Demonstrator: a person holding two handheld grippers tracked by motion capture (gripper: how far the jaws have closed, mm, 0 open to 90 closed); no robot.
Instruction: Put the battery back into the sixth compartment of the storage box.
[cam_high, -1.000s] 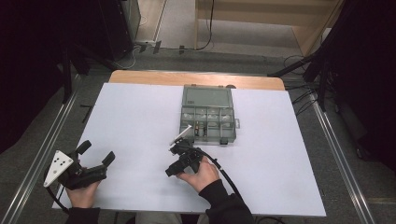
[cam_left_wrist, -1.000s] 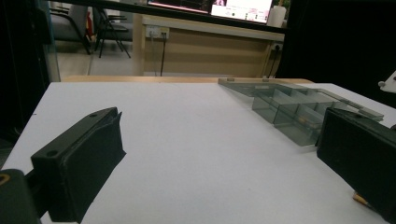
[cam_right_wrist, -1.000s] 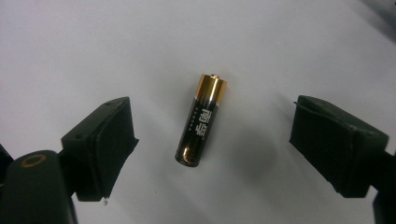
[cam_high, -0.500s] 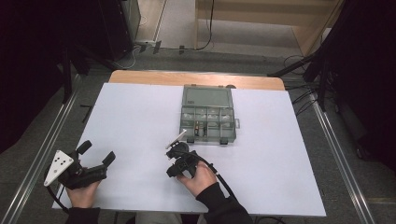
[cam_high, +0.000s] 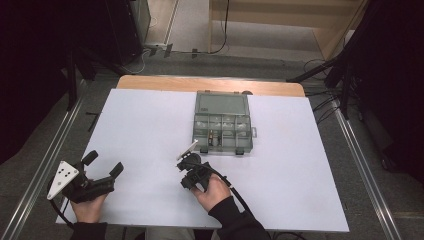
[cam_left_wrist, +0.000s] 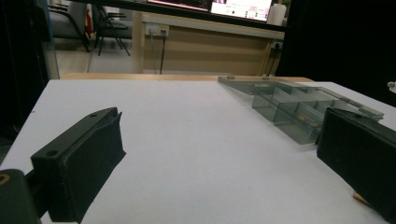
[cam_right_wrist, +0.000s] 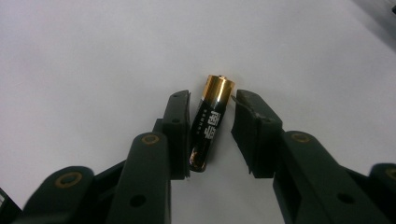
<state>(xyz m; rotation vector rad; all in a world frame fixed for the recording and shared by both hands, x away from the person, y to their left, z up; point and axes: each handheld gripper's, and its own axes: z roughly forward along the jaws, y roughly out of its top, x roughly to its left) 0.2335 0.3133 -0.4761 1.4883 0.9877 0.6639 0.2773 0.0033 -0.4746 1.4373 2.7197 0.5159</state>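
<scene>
Battery (cam_right_wrist: 211, 122): one cylindrical cell, black body with a gold cap end and pale print, lying on the white table top between the right gripper's jaws.

High view. White table top (cam_high: 150, 125) over a wooden board. Clear plastic compartment box (cam_high: 222, 122), lid folded open toward the far edge, stands right of centre; small items sit in its cells, too small to identify. Right gripper (cam_high: 187, 167) sits just in front of the box's near left corner, tipped down toward the table, held by the right hand (cam_high: 212, 190), its black cable trailing back over the sleeve. Left gripper (cam_high: 102, 164) rests low at the near left of the table, well apart from the box, in the left hand (cam_high: 87, 205); its jaws are spread. The battery cannot be made out from here.

Left gripper view. Two black jaws stand wide apart over bare table, nothing between them. Compartment box (cam_left_wrist: 299, 109) lies ahead to the right.

Right gripper view. The jaws have just been closing with the battery between them. The left pad lies against the cell's side; a narrow gap remains at the right pad, so the pinch is not complete. The cell's gold end points away, past the jaw tips.
</scene>
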